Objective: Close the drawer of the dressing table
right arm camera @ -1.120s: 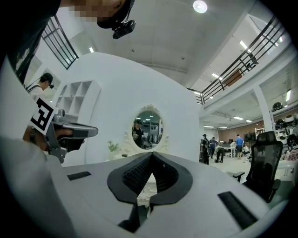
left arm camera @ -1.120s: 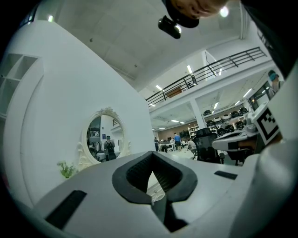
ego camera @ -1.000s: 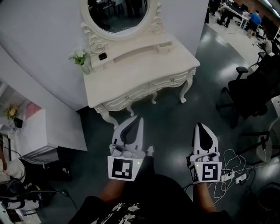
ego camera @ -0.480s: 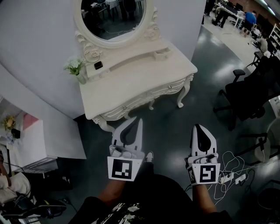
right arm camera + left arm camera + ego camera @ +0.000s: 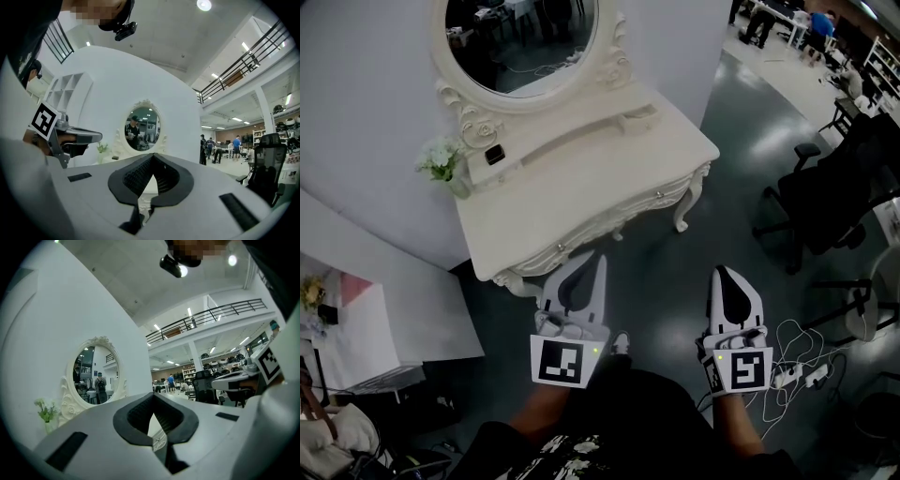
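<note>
Two claws are held level in front of the person, well short of the dressing table [image 5: 581,183], so the step in hand is judged to be the approach. The left claw [image 5: 593,262] is seen with its jaws pressed together and nothing between them. The right claw [image 5: 724,274] is likewise closed and empty. Closed tips suit a push, so no opening is called for.

The drawer [image 5: 639,116] to be shut is taken to be the small one on the raised shelf [image 5: 553,141], right of the mirror [image 5: 520,37]. It appears to stick out a little past the shelf front. The wide drawers under the top look flush, though this cannot be told for certain. The drawer front is best met squarely at its middle and pushed straight in, slowly, so that it is not jammed askew and the table is not shoved.

At the left end of the shelf a small bunch of white flowers [image 5: 441,157] is set, with a small dark object [image 5: 494,154] beside it. The table is painted cream, smooth on top, with carved scrollwork along the front, small knobs and curved legs. The oval mirror is framed by carved flowers and scrolls. The floor [image 5: 675,281] is dark and glossy, and white cables [image 5: 792,361] are strewn on it at the right.
</note>
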Demonstrator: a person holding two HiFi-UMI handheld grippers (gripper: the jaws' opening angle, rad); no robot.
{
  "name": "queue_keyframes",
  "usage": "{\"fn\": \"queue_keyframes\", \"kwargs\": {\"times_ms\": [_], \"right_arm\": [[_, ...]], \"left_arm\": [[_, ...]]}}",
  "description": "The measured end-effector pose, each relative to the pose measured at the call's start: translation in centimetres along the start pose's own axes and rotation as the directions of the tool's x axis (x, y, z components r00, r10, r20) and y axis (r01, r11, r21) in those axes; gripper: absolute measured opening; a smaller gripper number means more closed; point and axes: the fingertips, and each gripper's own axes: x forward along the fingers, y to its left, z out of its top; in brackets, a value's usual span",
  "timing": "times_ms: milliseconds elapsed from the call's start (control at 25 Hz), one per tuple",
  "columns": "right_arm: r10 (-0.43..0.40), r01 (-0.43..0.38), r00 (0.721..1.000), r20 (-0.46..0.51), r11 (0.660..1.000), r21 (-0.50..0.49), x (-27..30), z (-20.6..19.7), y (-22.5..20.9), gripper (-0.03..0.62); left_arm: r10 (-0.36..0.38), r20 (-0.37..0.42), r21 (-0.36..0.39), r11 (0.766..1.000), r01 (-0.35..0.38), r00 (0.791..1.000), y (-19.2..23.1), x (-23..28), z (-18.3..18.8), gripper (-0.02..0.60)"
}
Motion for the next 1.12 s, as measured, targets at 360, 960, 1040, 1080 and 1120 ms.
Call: {"fn": "queue_keyframes", "kwargs": {"times_ms": [360, 960, 1040, 1080, 1120], "right_arm": [[-0.003, 0.003, 1.000, -0.014, 1.000, 0.031, 5.1, -1.0, 0.8, -0.003], [-0.030, 0.031, 0.999, -0.015, 0.997, 0.066, 8.8, -2.3, -0.6, -0.002], [-0.025, 0.026, 1.000, -0.009, 0.998, 0.064, 9.7, -2.3, -0.9, -0.002], [-0.022, 0.022, 1.000, -0.007, 0.998, 0.062, 10.1, -2.3, -1.0, -0.002], [-0.019, 0.019, 1.000, -0.007, 0.998, 0.060, 10.5, -2.3, -1.2, -0.002]], "left_arm": [[-0.011, -0.024, -0.009, 1.000, 0.011, 1.000, 3.8, 3.2, -1.8, 0.002], [-0.029, -0.034, 0.007, 1.000, 0.029, 0.999, 5.3, 6.8, -2.7, 0.002], [-0.021, -0.034, 0.006, 1.000, 0.021, 0.999, 5.6, 7.6, -2.7, 0.002], [-0.020, -0.033, 0.007, 1.000, 0.020, 0.999, 5.8, 8.1, -2.7, 0.002], [-0.021, -0.031, 0.011, 1.000, 0.021, 0.999, 5.8, 8.5, -2.6, 0.002]]}}
